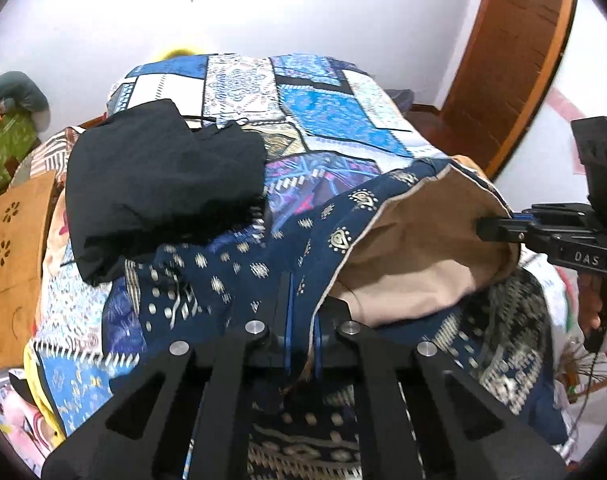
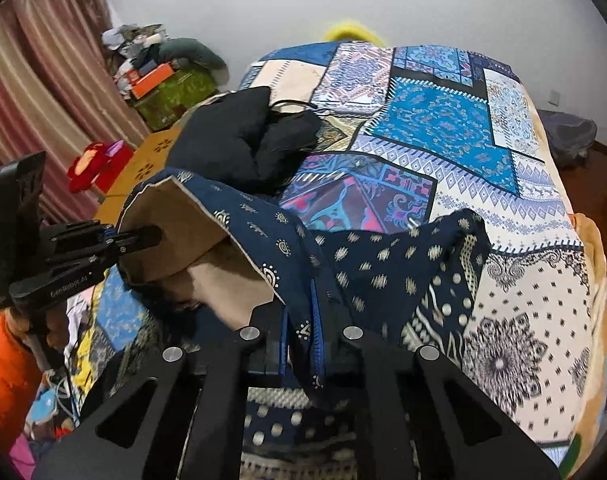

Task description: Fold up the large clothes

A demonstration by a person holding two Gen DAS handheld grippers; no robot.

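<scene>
The left hand-held gripper [image 1: 303,340] is pinching the navy patterned garment [image 1: 231,276], its jaws nearly closed on the hem. The right hand-held gripper [image 2: 301,344] is clamping another edge, baring the tan lining [image 2: 223,268]. The garment is draping over the patchwork bedspread [image 2: 443,120] beside a black garment [image 1: 163,184]; its lower part is hidden behind the gripper bodies.

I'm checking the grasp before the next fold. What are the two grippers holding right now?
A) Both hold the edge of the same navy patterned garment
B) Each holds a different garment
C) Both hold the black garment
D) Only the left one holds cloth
A: the left gripper and right gripper each pinch the hem of the navy patterned garment, while the black garment lies loose on the bed beyond.
</scene>
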